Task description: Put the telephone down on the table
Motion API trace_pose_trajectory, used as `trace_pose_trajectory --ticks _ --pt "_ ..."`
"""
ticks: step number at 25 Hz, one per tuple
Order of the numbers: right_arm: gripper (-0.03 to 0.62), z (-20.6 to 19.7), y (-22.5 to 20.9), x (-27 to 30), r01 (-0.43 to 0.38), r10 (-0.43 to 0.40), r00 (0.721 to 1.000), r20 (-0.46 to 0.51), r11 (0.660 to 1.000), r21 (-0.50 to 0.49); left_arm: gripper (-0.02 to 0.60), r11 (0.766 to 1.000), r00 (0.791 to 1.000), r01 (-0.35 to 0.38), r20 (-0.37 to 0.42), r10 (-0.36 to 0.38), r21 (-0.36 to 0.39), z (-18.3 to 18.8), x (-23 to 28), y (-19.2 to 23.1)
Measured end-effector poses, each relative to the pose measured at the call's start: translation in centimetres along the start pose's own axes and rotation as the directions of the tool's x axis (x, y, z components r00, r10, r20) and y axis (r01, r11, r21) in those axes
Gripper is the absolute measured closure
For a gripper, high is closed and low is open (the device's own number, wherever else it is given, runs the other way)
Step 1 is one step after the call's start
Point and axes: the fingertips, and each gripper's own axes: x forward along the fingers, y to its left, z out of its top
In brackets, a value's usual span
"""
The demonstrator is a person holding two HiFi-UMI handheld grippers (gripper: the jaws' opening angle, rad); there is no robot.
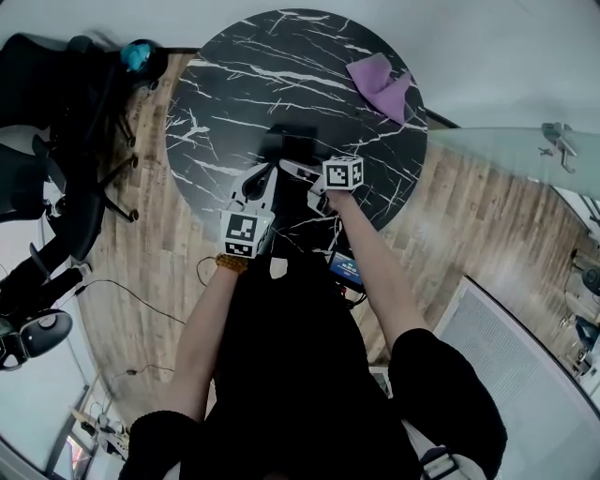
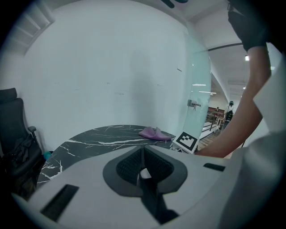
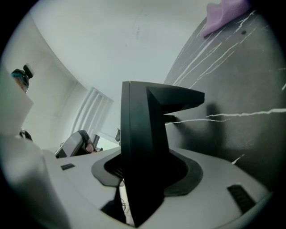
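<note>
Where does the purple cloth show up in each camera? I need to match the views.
Head view: purple cloth near the table's far right rim, upper centre-right of the picture.
Left gripper view: cloth mid-picture, at the tabletop's far edge.
Right gripper view: cloth in the top right corner.
Shared landmark: the black marble table with white veins, under the cloth in all three.

No lettering, brand, number or sign can be read anywhere in these views.
</note>
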Motion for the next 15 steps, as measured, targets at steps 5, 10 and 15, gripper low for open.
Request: trace_pose_trajectory --ticks 5,10,15 --pt "0.376 0.25 -0.21 -0.28 0.037 -0.037 0.999 0.025 0.999 0.0 0.555 1.0 1.0 0.01 0.004 -0.01 0.0 0.11 -0.25 -0.46" --pt "0.365 0.37 -0.46 -0.42 0.078 -0.077 0.996 0.037 0.997 -0.016 0.555 1.0 1.0 0.016 0.008 -0.016 0.003 -0.14 -0.44 -0.51" --pt "0.361 0.39 -0.7 -0.61 0.092 -0.091 0.995 0.035 0.995 -0.028 0.555 1.0 1.0 0.014 0.007 -0.014 -0.001 -0.18 -0.65 -0.3"
